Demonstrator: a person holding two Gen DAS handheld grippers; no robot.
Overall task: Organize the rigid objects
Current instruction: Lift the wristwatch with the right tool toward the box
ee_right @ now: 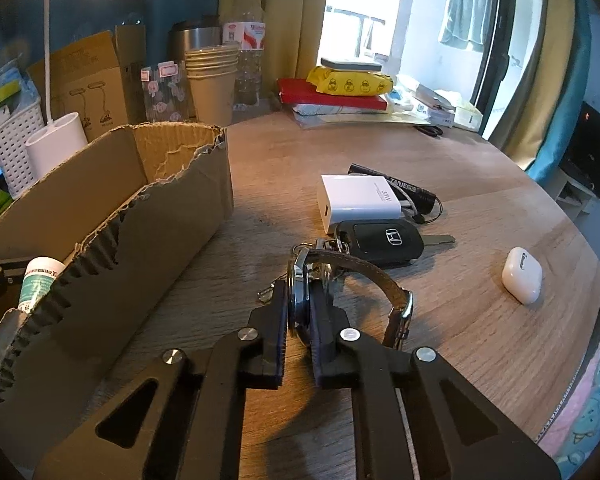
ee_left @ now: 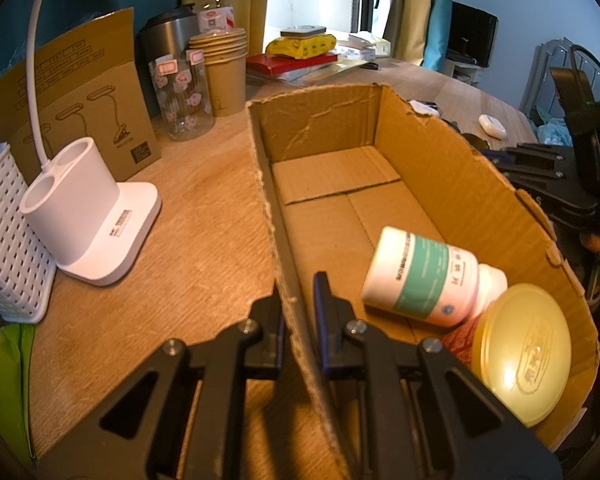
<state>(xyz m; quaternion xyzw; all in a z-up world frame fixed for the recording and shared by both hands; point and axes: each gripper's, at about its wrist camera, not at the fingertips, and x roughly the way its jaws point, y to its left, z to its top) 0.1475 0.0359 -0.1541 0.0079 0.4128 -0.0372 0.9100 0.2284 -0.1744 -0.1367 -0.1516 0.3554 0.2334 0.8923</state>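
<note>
The right gripper (ee_right: 300, 304) is clenched on a round, steel-cased wristwatch (ee_right: 298, 300), its case pinched edge-on between the two black fingers while the brown leather strap with a silver buckle (ee_right: 400, 312) arches out to the right, above the pale wood-grain tabletop (ee_right: 480, 208). Just beyond the watch lie a black Honda car key (ee_right: 384, 240) on a ring of keys, a white rectangular charger block (ee_right: 360, 200) and a slim black cylindrical flashlight (ee_right: 396, 188); a white earbud case (ee_right: 522, 276) sits well apart to the right. The left gripper (ee_left: 298, 312) grasps the near-left wall of an open, torn-edged brown cardboard box (ee_left: 440, 152), one finger on each side of the wall. Inside the box a white pill bottle with a green label (ee_left: 428, 276) lies on its side, touching a red jar with a translucent yellow lid (ee_left: 520, 352). Left of the box stands a white desk lamp with a cylindrical pen-holder base (ee_left: 88, 216), beside a white perforated plastic basket (ee_left: 8, 236). Stacked paper cups (ee_left: 224, 68), a water bottle (ee_left: 214, 0) and yellow curtains (ee_right: 276, 20) by a bright window fill the far side.
</note>
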